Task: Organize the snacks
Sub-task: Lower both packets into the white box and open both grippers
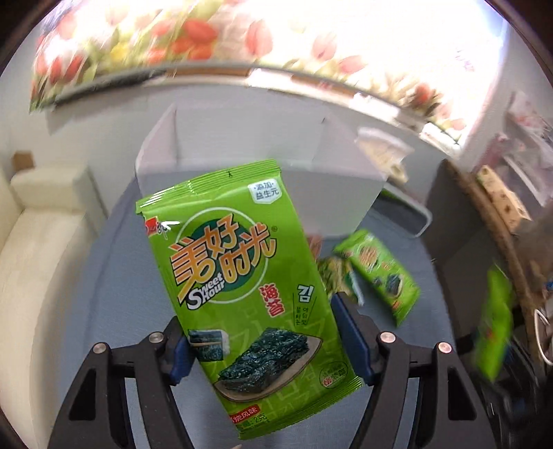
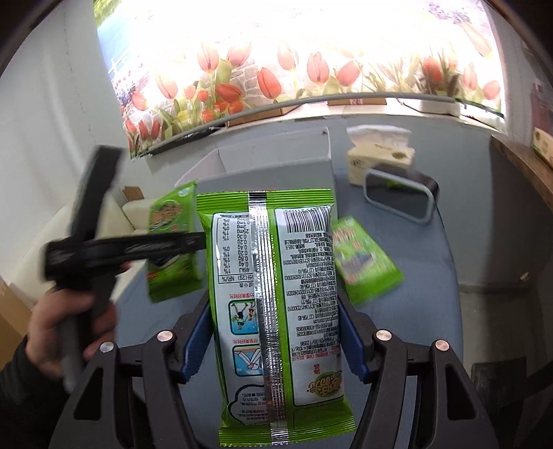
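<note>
My left claw (image 1: 262, 345) pinches a seaweed packet (image 1: 242, 286); my right claw (image 2: 276, 342) pinches another seaweed packet (image 2: 276, 304). Both look light, puffy and slick, so I judge mid-body grips safest, squeezed gently to spare the brittle sheets.

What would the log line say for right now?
left gripper: holds seaweed packet | right gripper: holds second packet | white box ahead

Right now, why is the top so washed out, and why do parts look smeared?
Left wrist view: the tulip backdrop is blown out by bright light and streaked, while the held seaweed packet stays sharp. Right wrist view: same glare up top; the other tool smears with motion, the packet's back is crisp. Both views bend straight edges.
</note>
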`<state>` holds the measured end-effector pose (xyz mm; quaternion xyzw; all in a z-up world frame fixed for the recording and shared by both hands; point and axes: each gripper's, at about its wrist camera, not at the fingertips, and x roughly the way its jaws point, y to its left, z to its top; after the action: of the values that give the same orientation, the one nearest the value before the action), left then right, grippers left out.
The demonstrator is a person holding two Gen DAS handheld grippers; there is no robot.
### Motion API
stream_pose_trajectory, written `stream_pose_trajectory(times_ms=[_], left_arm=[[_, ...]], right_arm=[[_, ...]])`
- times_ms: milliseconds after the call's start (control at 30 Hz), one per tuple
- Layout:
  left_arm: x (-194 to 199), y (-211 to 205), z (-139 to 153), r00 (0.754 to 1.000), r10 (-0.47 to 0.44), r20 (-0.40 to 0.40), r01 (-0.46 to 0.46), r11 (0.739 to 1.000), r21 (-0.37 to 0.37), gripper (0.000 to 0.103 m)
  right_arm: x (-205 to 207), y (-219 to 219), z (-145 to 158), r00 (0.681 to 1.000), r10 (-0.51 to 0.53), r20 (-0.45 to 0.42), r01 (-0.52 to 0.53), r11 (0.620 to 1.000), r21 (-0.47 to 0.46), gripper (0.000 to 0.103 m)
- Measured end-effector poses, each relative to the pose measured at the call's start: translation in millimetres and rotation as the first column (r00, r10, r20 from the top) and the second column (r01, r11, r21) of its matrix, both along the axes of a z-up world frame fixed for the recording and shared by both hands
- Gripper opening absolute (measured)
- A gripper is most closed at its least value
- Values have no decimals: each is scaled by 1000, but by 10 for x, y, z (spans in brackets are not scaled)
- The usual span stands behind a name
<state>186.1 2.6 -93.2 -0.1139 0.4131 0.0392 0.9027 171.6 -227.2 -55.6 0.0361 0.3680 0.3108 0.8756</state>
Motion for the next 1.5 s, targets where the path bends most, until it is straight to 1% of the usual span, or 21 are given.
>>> stream_pose_trajectory(times_ms=[67, 167, 233, 300, 367, 433, 500, 600, 700, 900, 967, 1000, 1033, 1067, 1133, 1167, 1200, 1267, 1333, 1500], left_arm=[[47, 118, 225, 999, -34, 36, 34, 999, 13, 75], [175, 342, 517, 993, -79, 87, 79, 997, 9, 75], [294, 458, 694, 988, -97, 118, 93, 995, 33, 76], [508, 559, 795, 986, -114, 122, 110, 993, 41, 76], [667, 696, 908, 984, -128, 126, 126, 992, 25, 76], [842, 781, 970, 979, -153, 131, 152, 988, 21, 76], [999, 866, 1033, 977, -167, 134, 164, 986, 33, 76], [1210, 934, 1045, 975, -184, 125, 180, 983, 39, 76], [1434, 1001, 989, 975, -194, 108, 190, 981, 49, 76], [1718, 1098, 751, 978, -194, 70, 192, 981, 38, 77], [1761, 1119, 689, 977, -205, 65, 203, 979, 36, 78], [1773, 1135, 660, 975, -212, 63, 210, 977, 24, 82], [1768, 1152, 638, 975, -213, 63, 213, 977, 15, 94], [1769, 1179, 621, 977, -201, 69, 200, 980, 14, 102], [1757, 1204, 597, 979, -185, 79, 183, 982, 32, 103], [1760, 1212, 573, 982, -179, 68, 176, 984, 41, 103], [1763, 1210, 552, 982, -180, 58, 177, 983, 42, 103], [1745, 1205, 528, 982, -184, 49, 182, 982, 39, 103], [1714, 1178, 527, 982, -182, 45, 180, 982, 58, 103], [1603, 1116, 569, 982, -180, 54, 176, 982, 67, 103]], right_arm=[[203, 152, 90, 1000, 16, 10, -16, 1000, 25, 70], [567, 426, 240, 999, 22, 38, -23, 999, 22, 70], [795, 584, 323, 998, 23, 51, -24, 999, 28, 70], [1058, 775, 357, 999, 20, 33, -21, 1000, 21, 70], [1282, 953, 397, 998, 25, 49, -25, 1000, 9, 70], [1501, 1110, 426, 999, 9, 53, -8, 1000, -17, 70], [1740, 1246, 434, 999, 1, 42, 0, 1000, -24, 70], [2039, 1378, 402, 999, -17, 33, 18, 999, -35, 70], [2275, 1491, 345, 1000, -20, 5, 21, 1000, -23, 70], [2556, 1587, 208, 999, -45, -25, 43, 998, -54, 72], [2599, 1571, 163, 998, -49, -40, 47, 998, -51, 76], [2613, 1563, 152, 998, -56, -38, 54, 997, -56, 79], [2617, 1552, 146, 997, -71, -30, 68, 995, -71, 90], [2613, 1534, 145, 996, -88, -7, 87, 992, -87, 92], [2597, 1492, 141, 996, -90, 19, 92, 990, -103, 93], [2609, 1476, 122, 996, -87, 6, 87, 990, -112, 96], [2616, 1461, 113, 996, -89, -3, 88, 989, -115, 97], [2616, 1408, 106, 995, -98, -14, 96, 990, -105, 97], [2593, 1352, 114, 995, -101, -18, 99, 991, -95, 97], [2481, 1248, 156, 996, -84, -2, 83, 991, -100, 97]])
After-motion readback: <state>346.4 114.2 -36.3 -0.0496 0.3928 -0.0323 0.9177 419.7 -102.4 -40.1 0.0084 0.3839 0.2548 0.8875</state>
